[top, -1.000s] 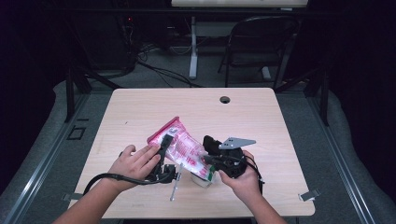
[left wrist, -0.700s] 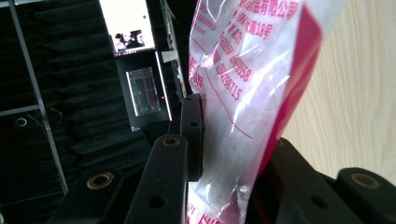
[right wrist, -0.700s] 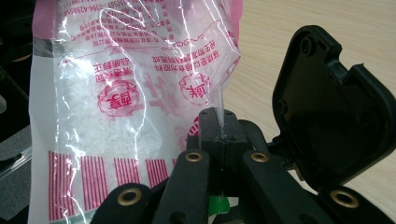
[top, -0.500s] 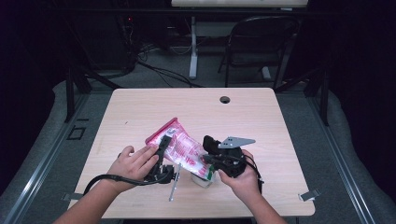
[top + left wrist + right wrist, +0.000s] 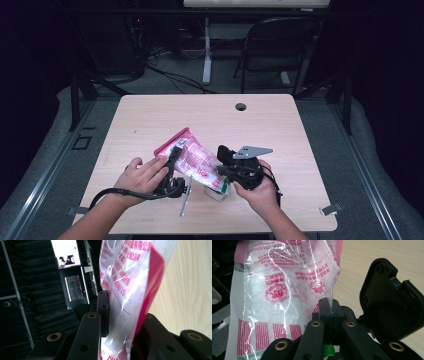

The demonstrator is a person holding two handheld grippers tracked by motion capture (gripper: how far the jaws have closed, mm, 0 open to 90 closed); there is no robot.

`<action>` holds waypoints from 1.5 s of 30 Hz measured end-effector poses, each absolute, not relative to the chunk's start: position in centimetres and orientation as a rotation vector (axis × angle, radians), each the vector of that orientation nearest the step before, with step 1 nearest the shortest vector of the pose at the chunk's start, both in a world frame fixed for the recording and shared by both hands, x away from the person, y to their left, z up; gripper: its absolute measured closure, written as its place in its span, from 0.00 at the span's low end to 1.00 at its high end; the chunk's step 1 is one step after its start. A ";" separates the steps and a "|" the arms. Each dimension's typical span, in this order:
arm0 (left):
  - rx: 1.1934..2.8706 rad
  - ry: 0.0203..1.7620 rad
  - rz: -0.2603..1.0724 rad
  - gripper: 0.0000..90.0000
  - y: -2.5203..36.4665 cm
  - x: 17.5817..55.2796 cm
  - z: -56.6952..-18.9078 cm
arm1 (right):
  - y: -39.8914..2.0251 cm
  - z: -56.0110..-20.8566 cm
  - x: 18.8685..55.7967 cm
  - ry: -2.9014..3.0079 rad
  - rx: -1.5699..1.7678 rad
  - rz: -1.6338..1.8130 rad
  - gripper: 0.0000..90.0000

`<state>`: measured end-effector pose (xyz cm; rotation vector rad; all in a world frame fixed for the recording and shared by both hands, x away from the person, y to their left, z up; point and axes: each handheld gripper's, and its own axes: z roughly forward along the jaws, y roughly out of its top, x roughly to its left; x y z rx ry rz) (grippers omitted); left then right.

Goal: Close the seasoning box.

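Now the pink bag (image 5: pixel 196 161) hangs just above the counter (image 5: pixel 280 125), the same as a moment ago, with the left gripper (image 5: pixel 173 155) and the right gripper (image 5: pixel 223 172) fingers both clamped on its edges, likely ready to pull it open.

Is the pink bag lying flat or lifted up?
Lifted up. The pink bag slants above the table, pinched between the left gripper and right gripper.
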<state>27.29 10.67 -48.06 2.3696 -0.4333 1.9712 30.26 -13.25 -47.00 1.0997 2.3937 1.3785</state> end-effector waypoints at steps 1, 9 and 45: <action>2.380 -0.416 1.955 0.89 10.7 27.3 -48.1 | -13.3 -46.9 30.3 2.395 1.093 1.381 1.00; 2.372 -0.334 1.919 0.89 11.2 27.3 -48.2 | -13.3 -45.5 30.4 2.400 1.074 1.403 1.00; 2.396 0.128 1.537 0.90 12.2 27.5 -50.9 | -11.9 -43.7 32.1 2.464 1.048 1.360 1.00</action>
